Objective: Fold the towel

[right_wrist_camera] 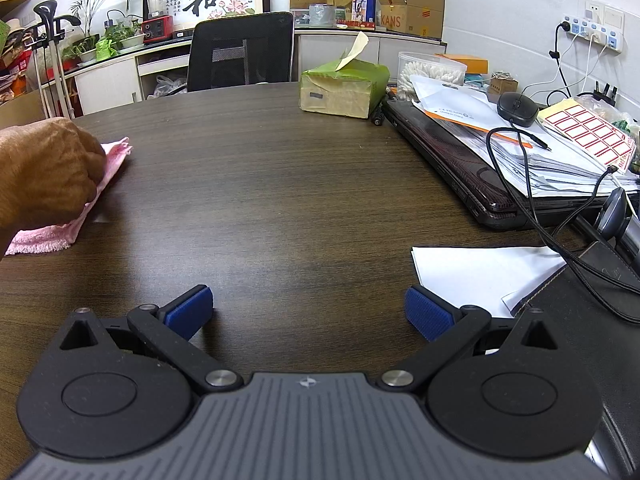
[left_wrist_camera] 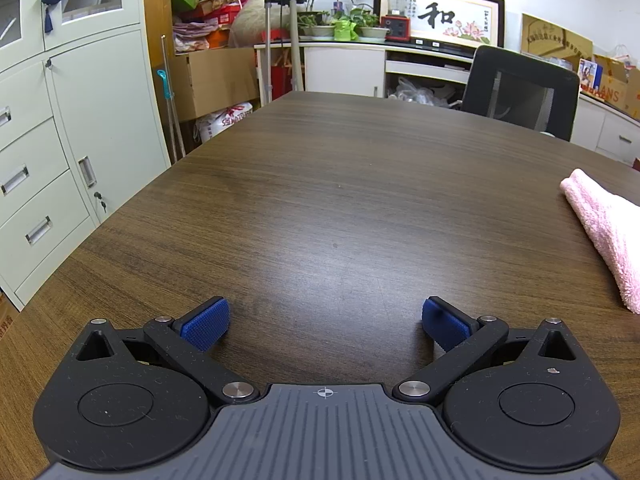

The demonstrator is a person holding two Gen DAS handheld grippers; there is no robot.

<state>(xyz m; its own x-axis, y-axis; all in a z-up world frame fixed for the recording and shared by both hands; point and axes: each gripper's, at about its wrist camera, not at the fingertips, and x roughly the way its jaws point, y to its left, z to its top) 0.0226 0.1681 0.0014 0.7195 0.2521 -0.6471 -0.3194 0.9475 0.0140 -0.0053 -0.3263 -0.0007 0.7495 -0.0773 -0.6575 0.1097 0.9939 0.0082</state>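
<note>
A pink towel [left_wrist_camera: 608,232] lies folded on the dark wooden table [left_wrist_camera: 320,184] at the right edge of the left wrist view. It also shows at the far left of the right wrist view [right_wrist_camera: 110,162], partly hidden by a bare hand [right_wrist_camera: 44,172] resting on it. My left gripper [left_wrist_camera: 325,322] is open and empty, low over bare table, well left of the towel. My right gripper [right_wrist_camera: 308,312] is open and empty, low over bare table, right of the towel.
A green tissue box [right_wrist_camera: 344,88], a laptop [right_wrist_camera: 472,164] under papers, a mouse [right_wrist_camera: 517,109], cables and white paper [right_wrist_camera: 476,272] crowd the right side. A black chair [left_wrist_camera: 520,92] stands behind the table. Cabinets [left_wrist_camera: 60,140] stand at the left.
</note>
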